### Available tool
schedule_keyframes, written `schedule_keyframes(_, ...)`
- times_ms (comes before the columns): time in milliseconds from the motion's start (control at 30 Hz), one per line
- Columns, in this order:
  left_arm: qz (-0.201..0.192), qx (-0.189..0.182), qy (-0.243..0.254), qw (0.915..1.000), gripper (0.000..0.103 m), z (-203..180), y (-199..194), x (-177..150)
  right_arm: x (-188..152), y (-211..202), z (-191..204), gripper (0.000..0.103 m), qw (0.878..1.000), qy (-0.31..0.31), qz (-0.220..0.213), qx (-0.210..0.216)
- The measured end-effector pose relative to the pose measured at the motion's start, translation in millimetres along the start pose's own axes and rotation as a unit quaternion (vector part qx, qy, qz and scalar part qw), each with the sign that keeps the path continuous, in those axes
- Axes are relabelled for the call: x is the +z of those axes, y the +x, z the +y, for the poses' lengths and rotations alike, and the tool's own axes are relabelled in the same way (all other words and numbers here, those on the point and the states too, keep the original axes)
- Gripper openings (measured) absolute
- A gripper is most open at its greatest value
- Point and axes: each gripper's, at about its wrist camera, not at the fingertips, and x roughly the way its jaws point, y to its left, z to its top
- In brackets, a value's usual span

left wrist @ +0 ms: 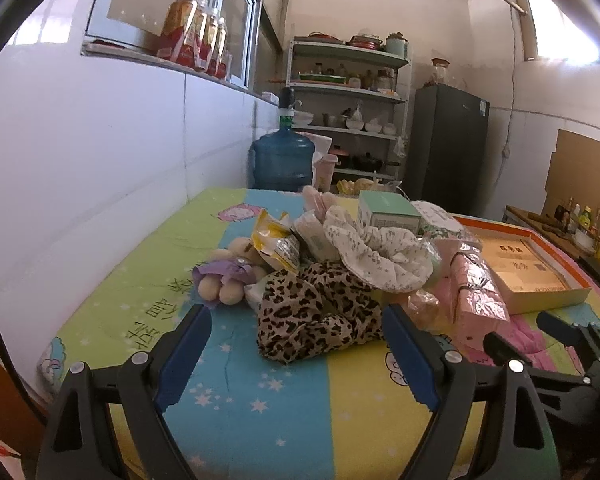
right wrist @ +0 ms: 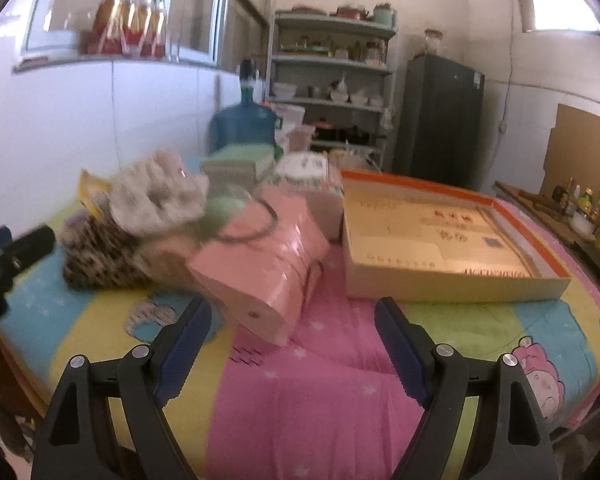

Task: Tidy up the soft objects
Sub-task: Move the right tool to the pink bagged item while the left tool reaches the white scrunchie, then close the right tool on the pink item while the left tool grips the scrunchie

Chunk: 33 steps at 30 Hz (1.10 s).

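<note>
The left gripper (left wrist: 296, 316) and the right gripper (right wrist: 294, 310) look alike: matte black angular arms, each finger lined with a blue pad (left wrist: 184, 360) with a serrated edge, and round silver screws (left wrist: 139, 358) at the pivots.

A home kitchen or storeroom: metal shelves (left wrist: 348, 92) of pots and bowls, a dark fridge (left wrist: 450, 144), a water jug (left wrist: 283, 158).

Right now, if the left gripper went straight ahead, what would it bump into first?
Probably the leopard-print cloth, lying straight ahead of the open left gripper, in front of the pile. Depth is hard to judge.
</note>
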Motion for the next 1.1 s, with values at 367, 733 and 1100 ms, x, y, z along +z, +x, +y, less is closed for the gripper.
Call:
schedule_keyframes(367,0.002,-0.010,-0.004,0.9999,0.087,-2,18,4,15,25,-5,0.033,1.000,-0.009,-0.004,0.015)
schedule_keyframes(733,0.005,-0.027,0.011,0.9996,0.087,-21,57,47,22,31,-17,0.016,0.998,0.021,-0.005,0.052)
schedule_keyframes(1100,0.057,-0.058,-0.009,0.9966,0.017,-22,95,51,24,30,-26,0.014,0.997,0.038,-0.009,0.072)
